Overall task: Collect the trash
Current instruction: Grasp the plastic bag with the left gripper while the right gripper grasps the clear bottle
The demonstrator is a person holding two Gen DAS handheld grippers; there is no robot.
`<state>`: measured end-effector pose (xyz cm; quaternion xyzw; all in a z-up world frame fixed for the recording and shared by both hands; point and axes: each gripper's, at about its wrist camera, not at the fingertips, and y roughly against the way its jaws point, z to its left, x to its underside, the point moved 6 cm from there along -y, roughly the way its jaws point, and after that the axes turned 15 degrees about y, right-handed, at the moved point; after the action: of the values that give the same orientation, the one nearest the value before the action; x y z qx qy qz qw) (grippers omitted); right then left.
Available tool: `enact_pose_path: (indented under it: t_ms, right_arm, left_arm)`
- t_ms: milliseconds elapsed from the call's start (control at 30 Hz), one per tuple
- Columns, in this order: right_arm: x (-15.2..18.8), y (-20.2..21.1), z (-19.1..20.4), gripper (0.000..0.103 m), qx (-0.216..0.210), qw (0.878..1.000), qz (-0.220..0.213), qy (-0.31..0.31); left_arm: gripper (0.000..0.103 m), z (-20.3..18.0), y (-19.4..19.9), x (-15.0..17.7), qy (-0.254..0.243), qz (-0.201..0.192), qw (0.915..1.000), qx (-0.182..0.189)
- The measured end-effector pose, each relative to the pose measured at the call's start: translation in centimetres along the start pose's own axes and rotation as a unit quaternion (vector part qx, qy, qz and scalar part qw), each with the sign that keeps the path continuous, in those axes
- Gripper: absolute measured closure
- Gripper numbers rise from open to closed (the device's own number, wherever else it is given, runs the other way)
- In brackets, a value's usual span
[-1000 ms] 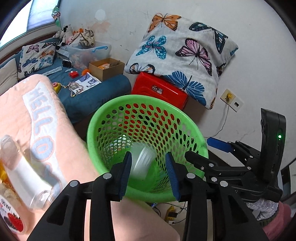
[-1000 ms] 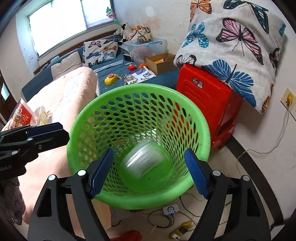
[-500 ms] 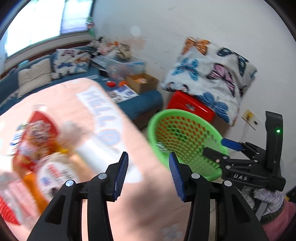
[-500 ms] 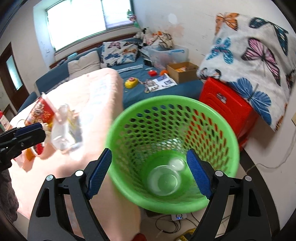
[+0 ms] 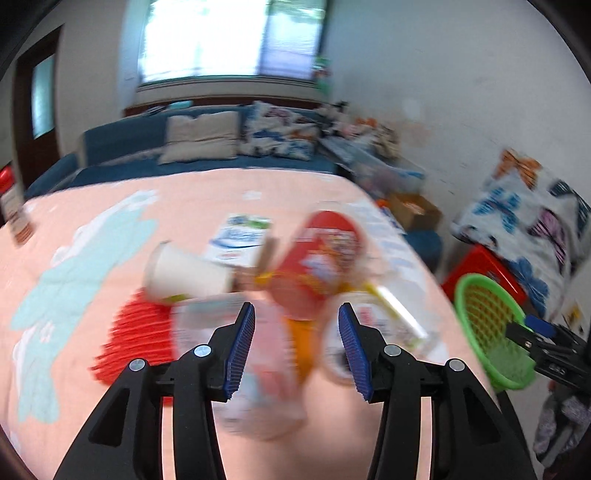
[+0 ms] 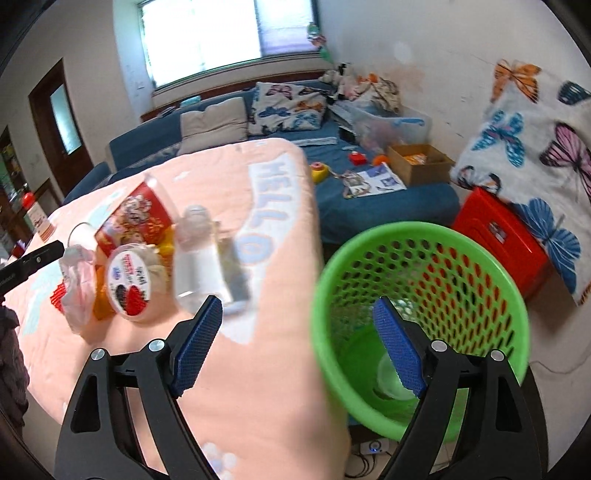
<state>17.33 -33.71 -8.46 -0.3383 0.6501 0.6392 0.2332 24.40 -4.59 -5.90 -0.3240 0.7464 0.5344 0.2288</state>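
A: Status of the left gripper (image 5: 296,345)?

B: Jaws apart, nothing clamped between the pads. It is aimed down at the trash pile (image 5: 280,280) on the bed, presumably to select the next item. The view is blurred, so individual pieces are hard to separate.

A: And the right gripper (image 6: 299,339)?

B: Its jaws are opening, with nothing held. It hangs over the bed edge, with 1 finger over the green basket (image 6: 421,236).

A: Why is the basket there?

B: It stands on the floor just beside the bed, which likely keeps each transfer short. At least 1 clear container (image 6: 391,376) already lies at its bottom.

A: What remains?

B: A clear bottle (image 6: 199,258), a red snack bag (image 6: 136,218), a round lidded tub (image 6: 129,284) and a white cup (image 5: 184,273), all grouped on the pink blanket (image 6: 258,369).

A: Surroundings?

B: A blue sofa (image 6: 155,140) under a bright window (image 6: 207,33), butterfly cushions, a red crate (image 6: 495,229) against the white wall.
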Motion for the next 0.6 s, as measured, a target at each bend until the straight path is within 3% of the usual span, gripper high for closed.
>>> enact_pose_path:
  t_ms: [200, 500, 600]
  right_arm:
    - [-1.6, -1.2, 2.6, 0.019, -0.02, 1.0, 0.002, 0.023]
    - [-3.6, -4.2, 5.1, 0.019, -0.051, 0.997, 0.018, 0.051]
    - [-4.2, -5.6, 5.6, 0.019, -0.068, 0.996, 0.025, 0.054]
  left_arm:
    - [0.057, 4.6, -1.4, -0.7, 0.047, 0.015, 0.9986, -0.021]
    - [0.057, 6.8, -5.0, -0.7, 0.083, 0.054, 0.995, -0.013]
    - [0.068, 7.2, -5.7, -0.5, 0.094, 0.066, 0.9934, 0.0]
